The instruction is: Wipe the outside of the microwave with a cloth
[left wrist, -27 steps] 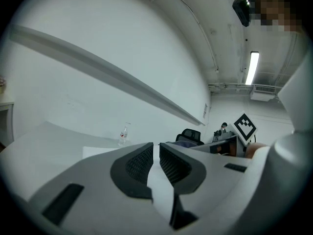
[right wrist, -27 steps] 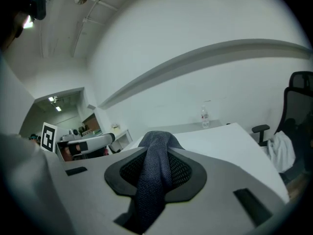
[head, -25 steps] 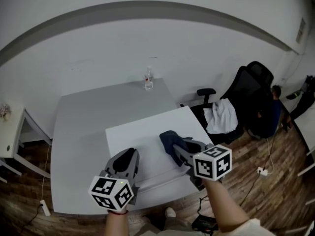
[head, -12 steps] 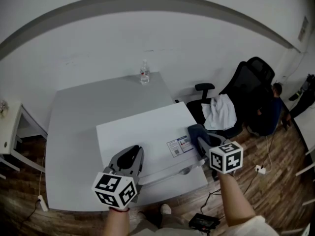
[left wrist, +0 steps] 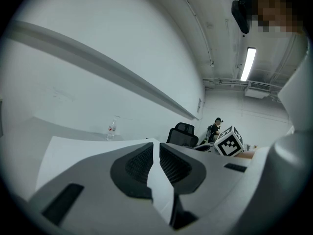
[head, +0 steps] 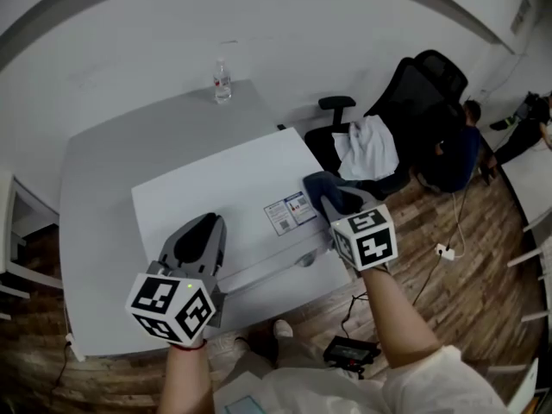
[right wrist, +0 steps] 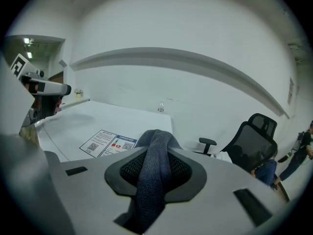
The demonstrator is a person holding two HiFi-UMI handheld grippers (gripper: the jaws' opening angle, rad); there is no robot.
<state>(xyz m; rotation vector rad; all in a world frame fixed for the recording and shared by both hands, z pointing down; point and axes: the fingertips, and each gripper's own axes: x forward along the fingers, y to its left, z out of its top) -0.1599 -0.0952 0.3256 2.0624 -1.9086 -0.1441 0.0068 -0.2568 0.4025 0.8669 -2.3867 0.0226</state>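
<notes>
The white microwave (head: 216, 201) stands on a grey table (head: 95, 171); I see it from above. A dark blue cloth (head: 321, 188) is pinched in my right gripper (head: 332, 203), which is shut on it at the right edge of the microwave's top, beside a printed label (head: 289, 212). In the right gripper view the cloth (right wrist: 154, 165) bulges out between the jaws over the microwave top (right wrist: 98, 124). My left gripper (head: 200, 233) hovers over the front left of the top, shut and holding nothing. The left gripper (left wrist: 155, 153) shows its pads meeting above the white top (left wrist: 73, 151).
A water bottle (head: 222, 80) stands at the table's far edge near the wall. Right of the table is a black office chair (head: 414, 93) with a white garment (head: 366, 149) on it, and a seated person (head: 461, 145). Cables and a plug (head: 444, 251) lie on the wooden floor.
My right gripper has carried the cloth from the middle of the microwave top to its right edge, uncovering the label. The left gripper has stayed shut over the front left.
</notes>
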